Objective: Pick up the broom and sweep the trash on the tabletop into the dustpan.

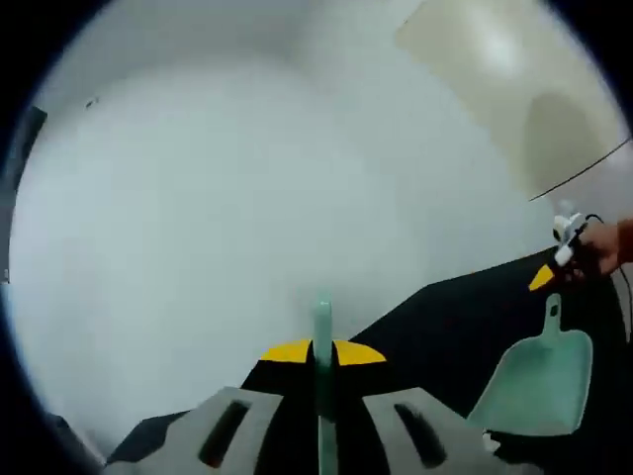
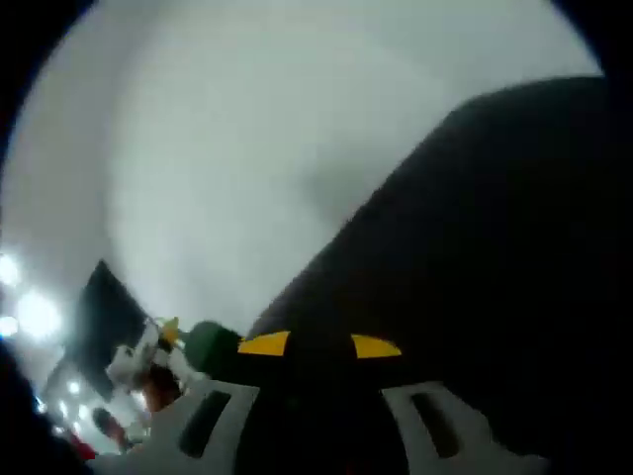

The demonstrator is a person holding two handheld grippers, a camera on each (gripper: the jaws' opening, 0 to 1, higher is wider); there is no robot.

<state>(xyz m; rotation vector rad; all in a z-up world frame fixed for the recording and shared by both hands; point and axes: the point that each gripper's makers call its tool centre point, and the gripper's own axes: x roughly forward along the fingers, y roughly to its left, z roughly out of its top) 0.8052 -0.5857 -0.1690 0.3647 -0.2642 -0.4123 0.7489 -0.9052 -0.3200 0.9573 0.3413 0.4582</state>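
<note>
In the left gripper view, the left tool [image 1: 322,354] is seen rising from the bottom edge, its two grey jaws with yellow tips pressed together on a thin pale-green broom handle [image 1: 322,332]; the handle runs upright between the jaws and ends just above the yellow tips; the brush end is hidden. Beyond the tool lies the black counter [image 1: 455,317], its far edge running diagonally against a pale floor [image 1: 198,218]. A pale-green dustpan [image 1: 536,388] is seen resting on the counter near its right side, with its handle pointing away toward the far edge; just beyond that handle, the right tool [image 1: 556,259] is glimpsed, with one yellow tip and white parts, held by a hand [image 1: 605,247].

In the right gripper view, much blurred, the right tool [image 2: 318,345] is shown with its yellow-tipped jaws spread apart and nothing between them, over the dark counter [image 2: 495,247]. At the lower left, the left tool [image 2: 163,336] is seen beside a dark-green object [image 2: 213,346] that cannot be identified.
</note>
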